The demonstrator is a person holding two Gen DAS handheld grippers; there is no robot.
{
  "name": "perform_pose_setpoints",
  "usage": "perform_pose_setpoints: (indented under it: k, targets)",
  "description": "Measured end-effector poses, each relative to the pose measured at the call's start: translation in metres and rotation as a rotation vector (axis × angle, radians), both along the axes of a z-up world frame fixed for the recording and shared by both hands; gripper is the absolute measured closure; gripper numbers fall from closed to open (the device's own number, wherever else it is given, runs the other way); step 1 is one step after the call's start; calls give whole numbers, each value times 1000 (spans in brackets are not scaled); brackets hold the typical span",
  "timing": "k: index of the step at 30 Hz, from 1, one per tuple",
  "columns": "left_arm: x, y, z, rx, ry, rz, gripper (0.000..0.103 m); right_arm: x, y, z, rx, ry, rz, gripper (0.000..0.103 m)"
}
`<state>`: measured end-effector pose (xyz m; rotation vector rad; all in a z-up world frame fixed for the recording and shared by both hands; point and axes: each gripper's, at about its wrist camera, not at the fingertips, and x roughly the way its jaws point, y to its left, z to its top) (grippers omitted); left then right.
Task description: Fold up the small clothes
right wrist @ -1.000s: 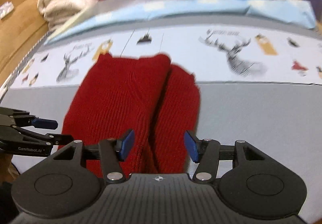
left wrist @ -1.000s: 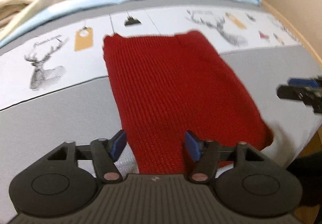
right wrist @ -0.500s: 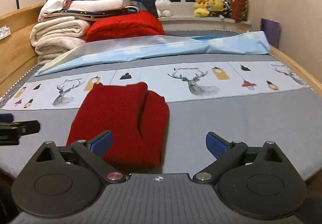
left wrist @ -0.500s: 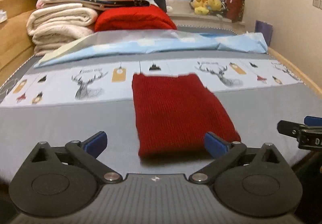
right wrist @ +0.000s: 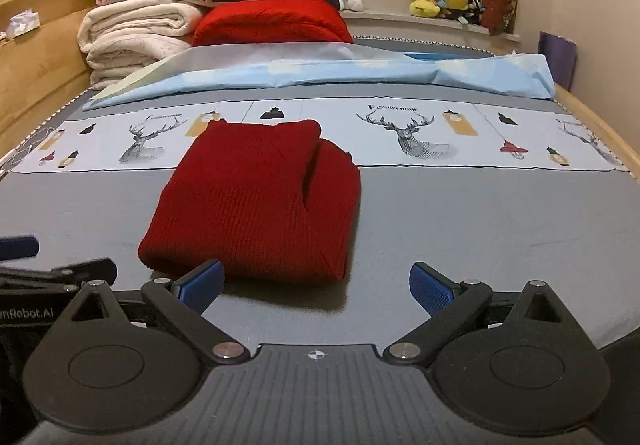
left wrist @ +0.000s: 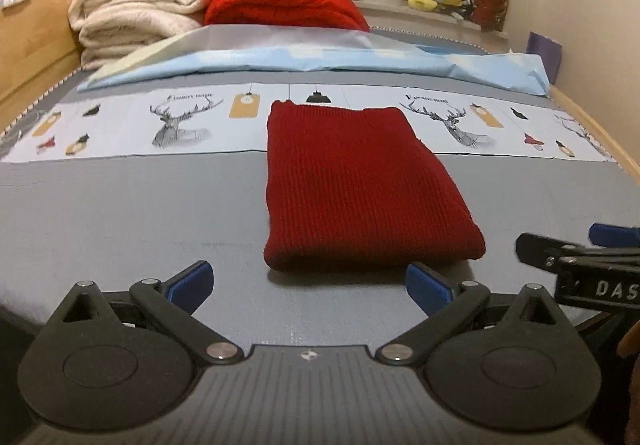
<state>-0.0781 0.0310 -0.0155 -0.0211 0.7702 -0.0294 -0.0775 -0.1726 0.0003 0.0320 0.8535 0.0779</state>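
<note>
Both claws stand wide open and hold nothing, just in front of the folded dark red knitted garment point(left wrist: 360, 185).

The left gripper point(left wrist: 310, 285) has its blue pads point(left wrist: 192, 281) far apart, and the near edge of the garment lies a little beyond them, not touching. The right gripper point(right wrist: 316, 285) is the same; its left pad point(right wrist: 202, 283) is just before the near edge of the garment. The garment rests flat on the grey bed sheet point(left wrist: 120, 213), its far end on the pale printed band with deer drawings point(left wrist: 180, 121). Behind are a light blue folded cover point(right wrist: 320, 73) and a pile of cream blankets point(right wrist: 136, 33).
</note>
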Motion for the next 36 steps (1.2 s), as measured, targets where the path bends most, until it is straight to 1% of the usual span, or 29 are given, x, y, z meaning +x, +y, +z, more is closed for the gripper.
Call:
perform_pose_setpoints:
  k: [6,13,36]
  targets:
    - [1,3,0,2,-4,9,1,2,12,-3,5,9,28,4]
    - [1,5,1,-5,-3,11,1,5,18,-4,3,9,28,4]
    - [3,4,-3,-1,3,5,1,6,19,-7,-11,7,18,5]
